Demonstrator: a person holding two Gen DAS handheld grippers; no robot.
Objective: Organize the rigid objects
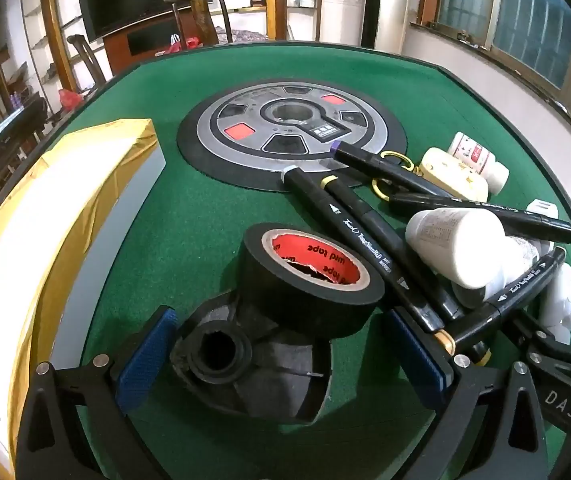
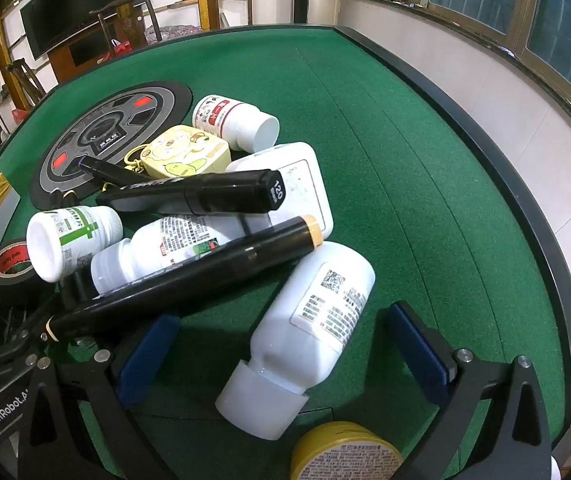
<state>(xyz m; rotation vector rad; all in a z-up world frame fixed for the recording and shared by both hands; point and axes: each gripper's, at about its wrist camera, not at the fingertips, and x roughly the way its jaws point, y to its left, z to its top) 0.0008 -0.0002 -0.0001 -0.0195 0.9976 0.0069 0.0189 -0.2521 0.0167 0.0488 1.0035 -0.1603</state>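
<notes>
In the left wrist view my left gripper (image 1: 285, 360) is open around a black round part (image 1: 253, 364) lying on the green table; a black tape roll (image 1: 309, 276) leans on it. Black markers (image 1: 369, 240) and white bottles (image 1: 457, 244) pile up to the right. In the right wrist view my right gripper (image 2: 289, 344) is open around a large white bottle (image 2: 313, 328) lying with its cap toward me. Behind it lie black markers (image 2: 189, 272), several white bottles (image 2: 73, 236), a yellow keychain case (image 2: 187, 154) and the tape roll (image 2: 5, 268).
A gold and white box (image 1: 45, 216) stands at the table's left. A round grey control panel (image 1: 285, 128) sits mid-table. A yellow-lidded tin (image 2: 345, 452) lies under my right gripper. The table's black raised rim (image 2: 525, 208) curves along the right, near the wall.
</notes>
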